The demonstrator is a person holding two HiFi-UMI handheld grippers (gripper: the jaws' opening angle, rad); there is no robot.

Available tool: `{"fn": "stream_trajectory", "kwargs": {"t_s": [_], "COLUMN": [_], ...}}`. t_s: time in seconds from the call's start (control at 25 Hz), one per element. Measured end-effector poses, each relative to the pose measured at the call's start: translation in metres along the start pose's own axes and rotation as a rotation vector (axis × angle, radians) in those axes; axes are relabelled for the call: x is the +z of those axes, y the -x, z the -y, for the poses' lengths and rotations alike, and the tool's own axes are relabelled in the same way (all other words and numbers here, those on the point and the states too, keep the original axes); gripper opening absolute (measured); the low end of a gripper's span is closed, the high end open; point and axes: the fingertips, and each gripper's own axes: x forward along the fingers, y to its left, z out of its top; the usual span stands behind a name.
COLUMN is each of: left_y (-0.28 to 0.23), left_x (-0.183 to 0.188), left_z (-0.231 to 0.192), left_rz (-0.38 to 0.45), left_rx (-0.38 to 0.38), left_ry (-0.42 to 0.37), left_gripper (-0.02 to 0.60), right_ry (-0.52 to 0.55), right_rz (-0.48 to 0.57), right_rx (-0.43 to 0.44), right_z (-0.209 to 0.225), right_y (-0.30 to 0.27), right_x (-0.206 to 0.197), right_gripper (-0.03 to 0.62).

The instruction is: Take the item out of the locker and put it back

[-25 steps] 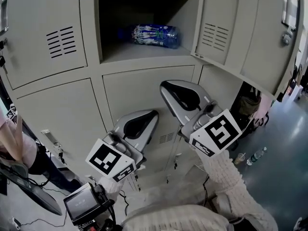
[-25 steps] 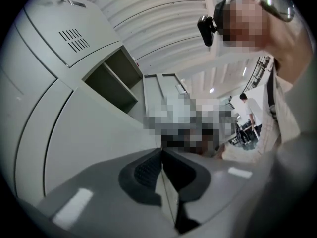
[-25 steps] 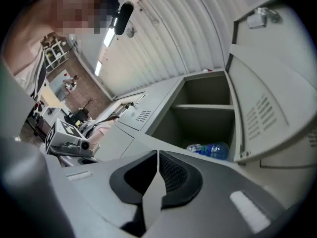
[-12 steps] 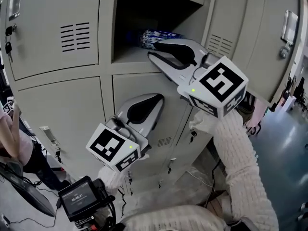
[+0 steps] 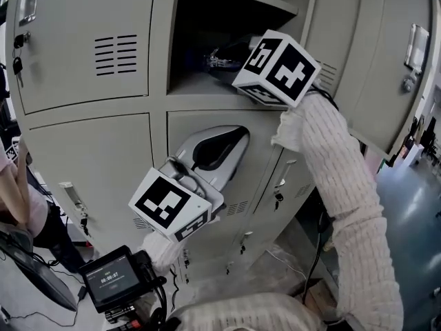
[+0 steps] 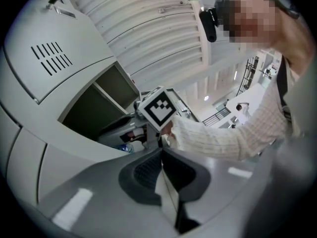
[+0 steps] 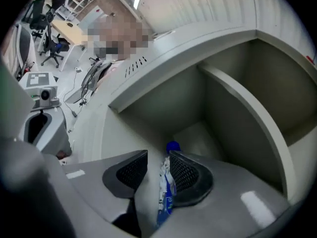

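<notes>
Right gripper view first. My right gripper (image 7: pixel 158 168) is poked into the open grey metal locker compartment (image 7: pixel 208 108). The plastic water bottle with the blue-and-white label (image 7: pixel 165 192) sits in the gap between the jaws, its round blue cap (image 7: pixel 172 146) pointing at the back wall. The jaws are narrow but not clamped. The bottle is up against the pad on the picture's right, and a sliver of shelf shows on the other pad's side. There's print on the label, but it's way too smeared to read, so no brand from me.

Left gripper view: my left gripper (image 6: pixel 161 155) has its jaws pressed together with nothing in them. It looks up at the black-and-white marker cube (image 6: pixel 159 108) on the right gripper, with my white knit sleeve (image 6: pixel 223 133) behind it. A bit of blue from the bottle peeks out at the compartment's mouth. The neighbouring door has slotted vents (image 6: pixel 52 58).

Head view: it's a bank of pale grey lockers (image 5: pixel 89 164). The right gripper is up in the open compartment, and the bottle lies on the shelf just past the cube, mostly hidden. The left gripper hangs lower, in front of the closed door underneath and well apart from the bottle. The small black handheld screen (image 5: pixel 110 280) at bottom left shows white digits, too tiny for me to trust.
</notes>
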Motion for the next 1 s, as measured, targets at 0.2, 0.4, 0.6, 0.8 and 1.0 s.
{"fn": "stream_trajectory", "kwargs": {"t_s": [0.2,0.4,0.6,0.8,1.0], "left_y": [0.003,0.008,0.01,0.01,0.008], "left_x": [-0.002,-0.004,-0.003,-0.002,-0.003], "left_z": [-0.005,-0.012,-0.015,-0.016,-0.014], "left_rz": [-0.007,-0.019,-0.018,-0.013,-0.01], "left_rx": [0.004,0.009,0.011,0.002,-0.017], "left_ry": [-0.004,-0.003,-0.012,-0.013,-0.006], "left_gripper": [0.006,0.006,0.006,0.006,0.006], "right_ry": [0.106,0.142,0.175,0.156,0.119], "right_rz": [-0.164,-0.242,-0.354,-0.408,-0.421], "right_rx": [0.059,0.063,0.124,0.147,0.168], "right_z": [0.01,0.02,0.019,0.028,0.032], "right_y": [-0.016,-0.025,-0.038,-0.041,-0.05], "right_x": [-0.014,-0.016,-0.037,-0.05,-0.057], "right_gripper": [0.249,0.29,0.348,0.374,0.379]}}
